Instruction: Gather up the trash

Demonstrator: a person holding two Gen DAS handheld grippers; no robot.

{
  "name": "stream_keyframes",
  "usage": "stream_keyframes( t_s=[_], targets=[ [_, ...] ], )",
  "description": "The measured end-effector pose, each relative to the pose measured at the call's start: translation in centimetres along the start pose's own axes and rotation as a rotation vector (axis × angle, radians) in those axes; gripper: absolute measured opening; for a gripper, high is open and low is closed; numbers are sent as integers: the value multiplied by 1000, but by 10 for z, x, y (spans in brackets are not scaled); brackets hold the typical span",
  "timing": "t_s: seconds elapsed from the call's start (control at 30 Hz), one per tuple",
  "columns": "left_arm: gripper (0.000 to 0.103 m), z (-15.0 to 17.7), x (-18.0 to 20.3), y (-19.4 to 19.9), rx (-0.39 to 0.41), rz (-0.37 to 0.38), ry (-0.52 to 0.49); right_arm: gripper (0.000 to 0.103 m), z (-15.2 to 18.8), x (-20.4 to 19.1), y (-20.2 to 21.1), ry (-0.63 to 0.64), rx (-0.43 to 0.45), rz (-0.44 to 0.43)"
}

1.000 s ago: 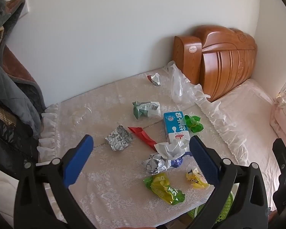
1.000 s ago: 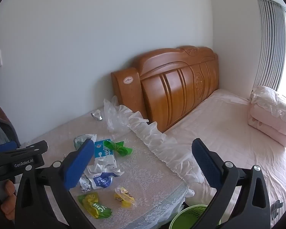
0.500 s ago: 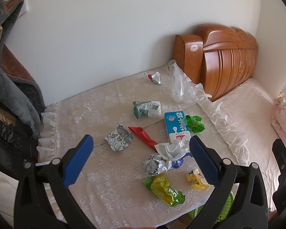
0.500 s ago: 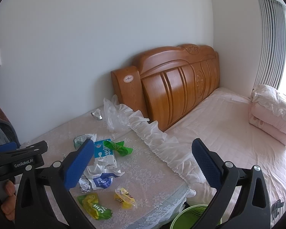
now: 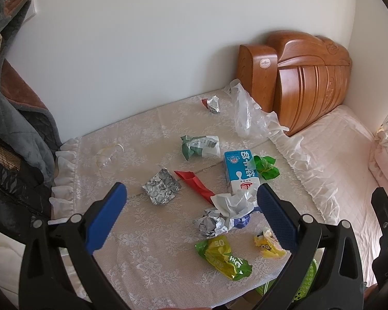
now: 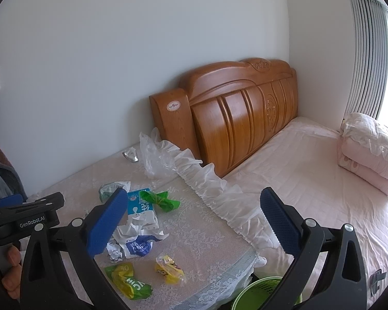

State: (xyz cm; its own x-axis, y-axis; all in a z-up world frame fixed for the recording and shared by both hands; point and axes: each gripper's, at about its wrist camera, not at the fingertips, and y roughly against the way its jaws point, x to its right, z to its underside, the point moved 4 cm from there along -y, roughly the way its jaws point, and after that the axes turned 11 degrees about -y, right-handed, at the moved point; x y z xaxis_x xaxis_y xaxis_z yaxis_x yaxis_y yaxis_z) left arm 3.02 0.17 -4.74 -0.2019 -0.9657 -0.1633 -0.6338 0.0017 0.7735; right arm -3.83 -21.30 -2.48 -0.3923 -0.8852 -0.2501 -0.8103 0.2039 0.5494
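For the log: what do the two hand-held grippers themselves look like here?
Both look alike: black plastic frames with silver pivot screws and two long fingers faced with textured blue pads. The left hand-held gripper shows its pads clearly; seen from the right hand-held gripper, its body carries white "GenRobot.AI" lettering. Bare fingertips grip its handle; no sleeve or cables visible.

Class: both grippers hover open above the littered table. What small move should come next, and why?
Probably lower the right gripper onto the yellow wrapper. It lies alone near the table edge, just above the green bin, and both grippers hold nothing.
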Motion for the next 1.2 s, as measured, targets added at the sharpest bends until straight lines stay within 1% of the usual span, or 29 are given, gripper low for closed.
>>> stream_keyframes(
  t_s=[0.57, 0.73, 0.83, 0.93, 1.03, 1.13, 1.2],
  targets=[
    [97, 0, -1, -2, -12, -2, 5, 101, -1, 1, -3, -2, 0, 1],
    [97, 6, -7, -7, -22, -4, 13, 101, 3, 3, -8, 12, -13, -1],
    [97, 12, -13, -11, -17, -11, 13, 101, 14, 4, -18, 42, -38, -13],
    [97, 24, -17, -17, -30, 3, -2, 101, 29, 9, -30, 69, -92, -8],
    [97, 39, -19, -25, -73, 9, -3, 101, 45, 14, -42, 80, -145, -11],
    [97, 55, -17, -34, -125, -4, -9, 101, 61, 18, -46, 93, -181, -17],
    [97, 63, -16, -36, -142, -12, -4, 101, 66, 20, -48, 100, -195, -26]
  ],
)
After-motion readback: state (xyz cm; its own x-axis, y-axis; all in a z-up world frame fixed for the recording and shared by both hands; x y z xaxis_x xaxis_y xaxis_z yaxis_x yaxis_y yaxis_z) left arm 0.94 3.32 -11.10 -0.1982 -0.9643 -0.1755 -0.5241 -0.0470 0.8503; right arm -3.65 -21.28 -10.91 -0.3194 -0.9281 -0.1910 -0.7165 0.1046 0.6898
